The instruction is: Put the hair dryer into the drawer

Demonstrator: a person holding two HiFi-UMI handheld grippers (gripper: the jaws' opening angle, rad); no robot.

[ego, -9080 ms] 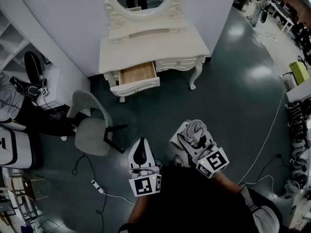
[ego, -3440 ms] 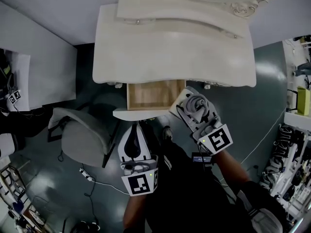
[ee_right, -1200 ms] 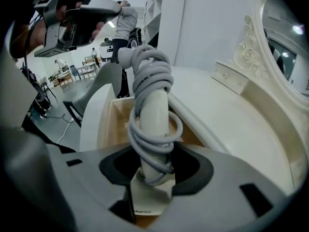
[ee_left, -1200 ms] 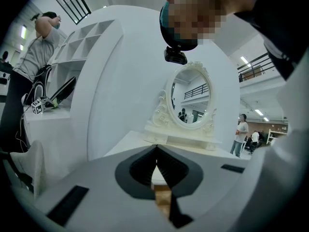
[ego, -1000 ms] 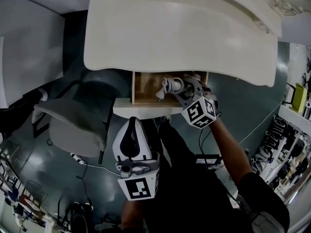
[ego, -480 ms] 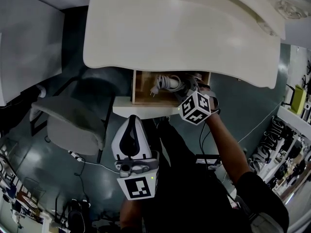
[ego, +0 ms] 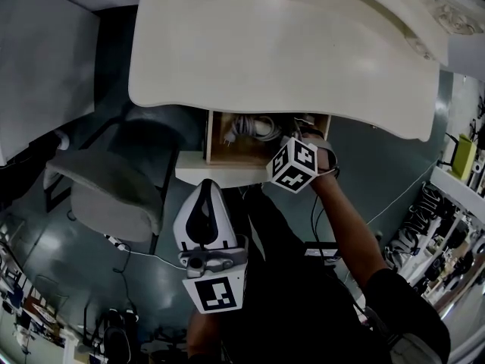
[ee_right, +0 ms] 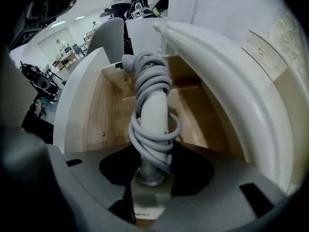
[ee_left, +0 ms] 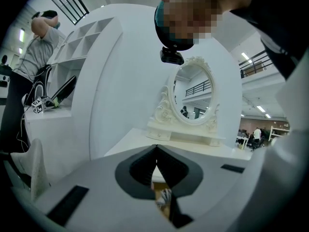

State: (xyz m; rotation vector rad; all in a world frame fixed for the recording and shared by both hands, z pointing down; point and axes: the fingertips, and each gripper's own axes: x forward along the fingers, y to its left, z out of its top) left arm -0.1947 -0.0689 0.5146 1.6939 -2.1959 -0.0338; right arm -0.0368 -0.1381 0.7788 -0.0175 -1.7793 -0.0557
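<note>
Inspecting the feeds, I found the placing step in hand. The right tongs (ee_right: 150,178) pointed steeply down into the open drawer (ee_right: 96,115) and were pinching the hair dryer (ee_right: 153,115) by its lower end. Its pale body stood out ahead of the jaws, with the grey cord (ee_right: 150,83) wound round it in loose coils. In the head view the dryer lay within the drawer's wooden box, under the front edge of the dressing-table surface (ego: 280,51). I could not tell whether it touched the drawer floor.

The left tongs (ee_left: 155,153) were pressed together with nothing between them. They were held well back from the drawer, roughly level and aimed toward the oval mirror (ee_left: 193,93). I judged them to have no part in this step.

In my judgement the task was near its end: the dryer was inside the drawer but not released. The next move called for lowering it until the drawer floor carried it, then spreading the right tongs and lifting them out. The rounded edge of the surface stood close beside the right tongs, so the withdrawal needed care. A loose cord coil might snag on a jaw.
</note>
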